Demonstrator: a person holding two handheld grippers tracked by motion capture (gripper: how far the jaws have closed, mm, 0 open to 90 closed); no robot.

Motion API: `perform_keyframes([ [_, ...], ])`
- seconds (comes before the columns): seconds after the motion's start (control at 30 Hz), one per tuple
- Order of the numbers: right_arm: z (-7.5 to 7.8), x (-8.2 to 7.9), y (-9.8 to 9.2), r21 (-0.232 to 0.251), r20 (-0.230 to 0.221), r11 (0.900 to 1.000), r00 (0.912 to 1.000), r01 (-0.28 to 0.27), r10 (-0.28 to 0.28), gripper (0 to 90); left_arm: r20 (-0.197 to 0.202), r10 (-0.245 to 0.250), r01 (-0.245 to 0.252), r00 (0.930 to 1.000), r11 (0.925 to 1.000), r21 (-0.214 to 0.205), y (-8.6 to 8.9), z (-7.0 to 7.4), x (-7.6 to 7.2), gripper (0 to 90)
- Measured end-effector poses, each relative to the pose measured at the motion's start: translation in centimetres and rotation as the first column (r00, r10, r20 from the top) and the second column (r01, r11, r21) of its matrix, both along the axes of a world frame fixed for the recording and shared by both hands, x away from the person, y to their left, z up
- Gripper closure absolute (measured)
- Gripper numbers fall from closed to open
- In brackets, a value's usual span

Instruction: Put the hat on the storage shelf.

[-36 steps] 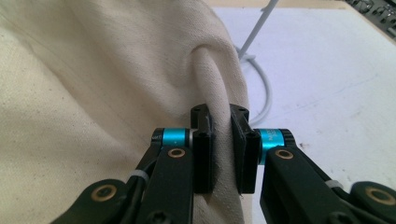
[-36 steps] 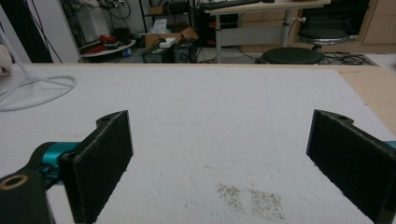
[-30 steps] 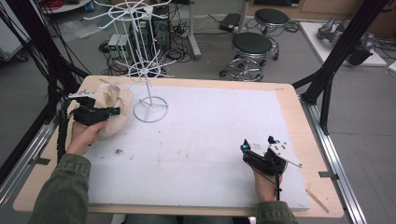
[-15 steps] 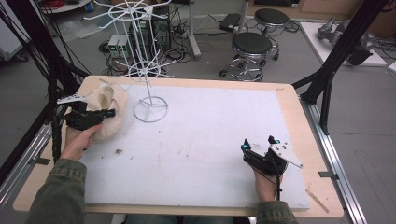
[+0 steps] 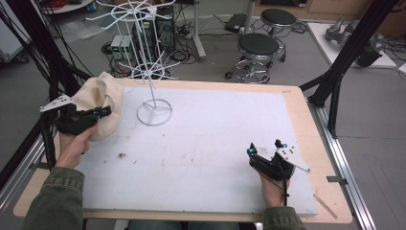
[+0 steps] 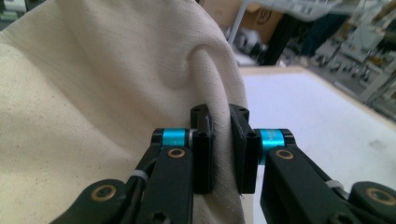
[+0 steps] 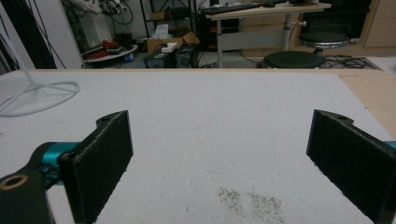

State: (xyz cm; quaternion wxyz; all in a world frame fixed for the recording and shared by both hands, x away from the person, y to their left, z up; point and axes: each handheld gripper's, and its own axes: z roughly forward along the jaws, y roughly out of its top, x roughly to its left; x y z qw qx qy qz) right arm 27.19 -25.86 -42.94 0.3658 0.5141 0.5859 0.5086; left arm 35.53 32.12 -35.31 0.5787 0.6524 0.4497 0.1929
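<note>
A cream cloth (image 5: pixel 98 98) is lifted at the table's far left corner, bunched up beside the white wire rack (image 5: pixel 149 72). My left gripper (image 5: pixel 103 111) is shut on a fold of this cloth (image 6: pixel 116 93); in the left gripper view the pads (image 6: pixel 204 154) pinch the fabric between them. My right gripper (image 5: pixel 265 147) rests low over the white board near the front right, with its jaws wide apart and nothing between them. In the right gripper view its pads (image 7: pixel 100 161) frame bare board.
The wire rack's round base (image 5: pixel 154 112) stands on the white board (image 5: pixel 215 134), close to the cloth. Its ring (image 7: pixel 39 95) also appears far left in the right gripper view. Crumbs (image 7: pixel 252 200) speckle the board. Stools (image 5: pixel 258 48) and black frame posts (image 5: pixel 344 62) surround the table.
My left gripper has moved left and upward, carrying the cloth up off the table corner. The right gripper has stayed put.
</note>
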Motion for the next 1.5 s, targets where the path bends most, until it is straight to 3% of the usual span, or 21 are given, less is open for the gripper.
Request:
perform_keyframes([
  [0.17, 0.0, 0.0, 0.0, -0.002, 0.004, 1.0, 1.0, 0.001, -0.001, 6.0, 0.074, 0.013, -0.012, 0.9972, 0.9997, -0.023, 0.2, 1.1, -0.6, 80.3],
  [0.3, 0.0, 0.0, 0.0, -0.001, 0.001, 1.0, 1.0, -0.002, 0.002, 6.0, 0.128, 0.023, -0.029, 0.9915, 0.9983, 0.05, 0.0, 2.5, -0.7, 80.2],
  [0.43, 0.0, 0.1, 0.1, -0.003, 0.0, 1.0, 1.0, -0.003, 0.003, 6.0, 0.184, 0.034, -0.042, 0.9824, 0.9982, 0.043, 0.0, 3.8, -1.0, 80.2],
  [0.6, 0.0, 0.1, 0.1, -0.004, 0.008, 1.0, 1.0, -0.002, 0.002, 6.0, 0.261, 0.026, -0.028, 0.965, 0.9996, 0.005, -0.2, 5.8, -1.7, 80.3],
  [0.83, 0.0, 0.1, 0.0, 0.004, 0.002, 1.0, 1.0, -0.002, 0.002, 6.0, 0.321, -0.041, 0.044, 0.9463, 0.999, -0.001, -1.7, 8.1, -2.7, 80.2],
  [1.03, 0.0, -0.1, 0.1, 0.009, 0.011, 1.0, 0.9999, -0.001, 0.001, 6.0, 0.337, -0.072, 0.069, 0.9388, 0.9974, 0.021, -2.5, 9.7, -3.5, 80.2],
  [1.2, 0.1, -0.2, 0.1, 0.013, 0.013, 0.9999, 0.9999, -0.006, 0.006, 6.0, 0.388, -0.093, 0.094, 0.9172, 0.9954, 0.014, -2.7, 11.2, -5.2, 80.1],
  [1.37, 0.1, -0.2, 0.0, 0.015, 0.023, 0.9999, 0.9997, -0.008, 0.008, 6.0, 0.429, -0.087, 0.11, 0.8992, 0.9936, -0.028, -2.1, 12.4, -6.1, 80.2],
  [1.5, 0.2, -0.2, 0.0, 0.025, 0.018, 0.9997, 0.9998, -0.004, 0.003, 6.0, 0.466, -0.095, 0.128, 0.8797, 0.9911, -0.038, -1.8, 13.5, -6.9, 80.2],
])
